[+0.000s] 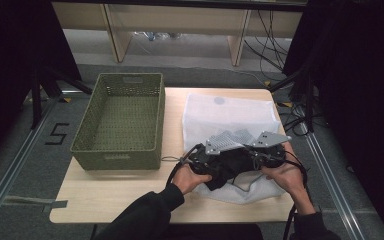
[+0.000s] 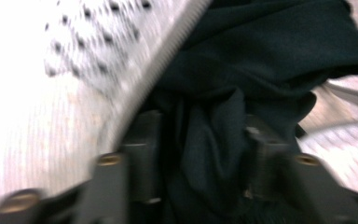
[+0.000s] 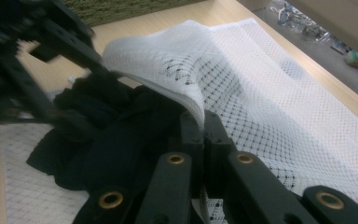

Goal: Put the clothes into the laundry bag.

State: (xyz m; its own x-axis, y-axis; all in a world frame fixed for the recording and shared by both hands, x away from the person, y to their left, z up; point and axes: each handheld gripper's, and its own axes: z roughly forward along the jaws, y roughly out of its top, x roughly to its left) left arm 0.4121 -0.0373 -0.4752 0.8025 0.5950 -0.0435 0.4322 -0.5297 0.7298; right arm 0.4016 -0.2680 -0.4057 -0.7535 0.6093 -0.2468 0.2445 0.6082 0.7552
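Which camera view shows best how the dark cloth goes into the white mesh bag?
The right gripper view: the dark cloth lies under the lifted edge of the white mesh bag. The high view shows it small between the hands; the left gripper view shows it close but blurred.

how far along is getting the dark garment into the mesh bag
Partway. Done: the right gripper is shut on the edge of the white mesh bag, lifting it open. In hand: the left gripper has the black garment between its jaws at the opening. Left: most of the garment lies outside the bag.
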